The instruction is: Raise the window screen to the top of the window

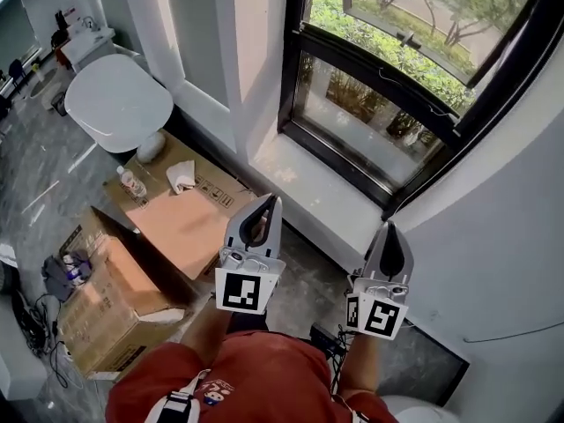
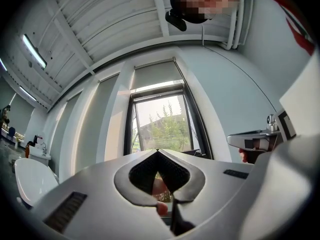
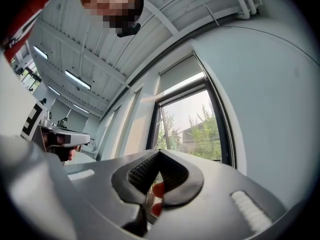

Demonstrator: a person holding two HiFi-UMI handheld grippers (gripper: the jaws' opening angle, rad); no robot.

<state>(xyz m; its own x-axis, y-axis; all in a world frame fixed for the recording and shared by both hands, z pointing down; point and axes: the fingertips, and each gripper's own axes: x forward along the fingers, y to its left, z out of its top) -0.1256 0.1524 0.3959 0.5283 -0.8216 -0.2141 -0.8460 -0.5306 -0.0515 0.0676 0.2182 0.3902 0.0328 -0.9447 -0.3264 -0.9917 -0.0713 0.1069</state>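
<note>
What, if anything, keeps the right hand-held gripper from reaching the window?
Likely nothing, so probably yes: the shut right hand-held gripper points toward the window, with only the sill between them.

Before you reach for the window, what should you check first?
1. Left claw empty: ok, shut on nothing.
2. Right claw empty: ok, shut on nothing.
3. Claws open for grabbing: not ok, both are shut.
4. Claws at the window: not ok, both are short of the sill.
5. Way ahead free: ok, the cardboard boxes lie off to the left.
6. Spot to grab: cannot tell, no handle shows.
</note>
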